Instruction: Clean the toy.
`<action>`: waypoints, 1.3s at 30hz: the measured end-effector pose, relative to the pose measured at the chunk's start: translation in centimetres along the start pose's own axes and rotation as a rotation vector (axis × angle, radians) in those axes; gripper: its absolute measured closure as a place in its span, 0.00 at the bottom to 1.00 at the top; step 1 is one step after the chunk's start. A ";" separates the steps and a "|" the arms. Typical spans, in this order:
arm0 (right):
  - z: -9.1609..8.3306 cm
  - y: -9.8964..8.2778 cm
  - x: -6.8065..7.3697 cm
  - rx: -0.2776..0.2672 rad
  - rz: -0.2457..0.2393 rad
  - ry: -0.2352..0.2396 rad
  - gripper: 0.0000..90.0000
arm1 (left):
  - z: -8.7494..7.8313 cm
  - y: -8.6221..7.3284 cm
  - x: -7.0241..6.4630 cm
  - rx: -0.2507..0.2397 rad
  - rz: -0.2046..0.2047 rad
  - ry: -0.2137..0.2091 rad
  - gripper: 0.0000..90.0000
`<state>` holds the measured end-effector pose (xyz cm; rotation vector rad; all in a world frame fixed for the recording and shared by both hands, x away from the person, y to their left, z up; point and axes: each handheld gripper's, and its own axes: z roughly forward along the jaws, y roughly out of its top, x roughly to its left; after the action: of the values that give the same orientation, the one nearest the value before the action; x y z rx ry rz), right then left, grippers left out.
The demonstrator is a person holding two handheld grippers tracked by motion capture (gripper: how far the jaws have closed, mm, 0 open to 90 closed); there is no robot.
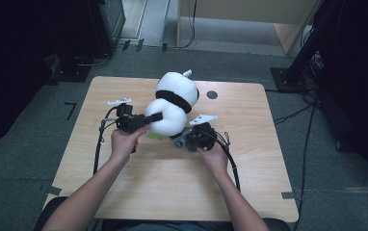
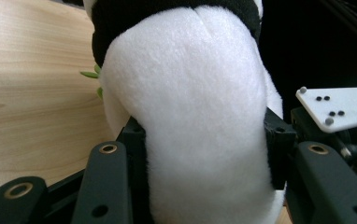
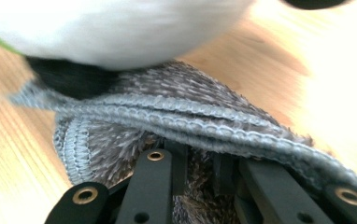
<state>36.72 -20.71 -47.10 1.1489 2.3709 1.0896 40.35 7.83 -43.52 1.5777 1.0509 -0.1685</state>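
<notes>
Step in hand, as judged: a plush toy (image 1: 172,103) is held up off the bench (image 1: 249,159) while a grey cloth (image 3: 176,126) is worked beneath it. The left gripper (image 1: 146,119) is seen grasping the toy's white lower lobe, which bulges between its jaws and is pinched on both sides in the left gripper view. The right gripper (image 1: 188,139) is clenched on the cloth; folded hems and grey pile are gathered between its jaws, and the toy's underside hangs just above and ahead of them. The cloth lies flat on the wood, partly under the toy. Next move, as judged: the toy has to be kept lifted so the cloth can be drawn or wiped clear without snagging on the plush. Something green (image 2: 90,74) shows beside the toy, left of the left jaws; what it is cannot be told. A dark round mark (image 1: 212,95) sits on the bench well beyond both jaws. Cables trail back from each gripper and could drag across the cloth.
</notes>
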 end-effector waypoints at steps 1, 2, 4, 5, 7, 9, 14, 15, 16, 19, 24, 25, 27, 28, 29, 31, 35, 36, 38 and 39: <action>-0.4 0.0 -0.3 -0.014 0.026 0.010 0.89 | -0.1 0.0 0.1 -0.004 0.005 -0.007 0.56; -0.6 0.0 -0.6 -0.021 0.034 0.011 0.90 | -0.2 0.1 0.0 -0.012 0.007 -0.007 0.56; -1.4 0.2 -1.2 -0.040 0.063 0.001 0.89 | -0.3 0.2 0.0 -0.014 0.013 0.004 0.56; -1.5 0.2 -1.3 -0.046 0.065 -0.001 0.89 | -0.4 0.2 0.1 -0.011 0.017 0.009 0.56; -2.0 0.2 -1.8 -0.059 0.085 -0.008 0.89 | -0.5 0.2 0.3 -0.003 0.018 0.022 0.56; -2.6 0.2 -2.3 -0.078 0.114 0.000 0.89 | -0.5 0.2 0.6 0.002 0.015 0.027 0.56; -4.1 0.4 -3.1 -0.153 0.184 0.045 0.88 | -0.5 0.1 0.8 0.002 0.025 0.035 0.56; -4.4 0.5 -3.0 -0.163 0.186 0.050 0.88 | -0.5 0.1 0.7 0.011 0.042 0.043 0.56; -4.7 0.8 -2.9 -0.166 0.185 0.063 0.88 | -0.4 0.0 0.6 0.017 0.052 0.044 0.56; -5.3 1.4 -2.2 -0.178 0.156 0.075 0.88 | -0.1 -0.2 0.2 0.034 0.073 0.039 0.56; -5.8 1.9 -2.0 -0.141 0.136 0.067 0.88 | -0.2 -0.1 0.2 0.041 0.134 0.076 0.56; -6.0 1.8 -2.2 -0.142 0.140 0.062 0.88 | -0.3 0.0 0.3 0.039 0.142 0.083 0.56; -6.5 1.6 -2.8 -0.149 0.154 0.052 0.88 | -0.8 0.2 0.8 0.031 0.129 0.082 0.56; -6.8 1.5 -3.1 -0.153 0.163 0.047 0.88 | -1.0 0.3 1.0 0.023 0.117 0.083 0.56; -7.0 1.4 -3.5 -0.159 0.173 0.041 0.88 | -1.1 0.4 1.2 0.020 0.112 0.086 0.56; -7.5 1.2 -4.2 -0.167 0.191 0.028 0.88 | -1.5 0.6 1.8 0.012 0.101 0.093 0.56; -8.4 0.6 -5.6 -0.178 0.223 0.005 0.87 | -2.0 1.1 2.5 0.029 0.109 0.109 0.56; -8.6 0.4 -6.0 -0.179 0.234 0.000 0.87 | -2.2 1.2 2.6 0.028 0.121 0.118 0.56; -9.0 0.0 -6.7 -0.177 0.257 -0.010 0.87 | -2.6 1.5 3.0 0.028 0.128 0.134 0.56; -9.1 -0.2 -7.1 -0.172 0.275 -0.008 0.87 | -2.8 1.6 3.2 0.019 0.120 0.137 0.56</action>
<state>36.24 -30.83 -41.59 1.4405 2.1065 1.3434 42.13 11.99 -43.49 1.6828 1.0587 0.0111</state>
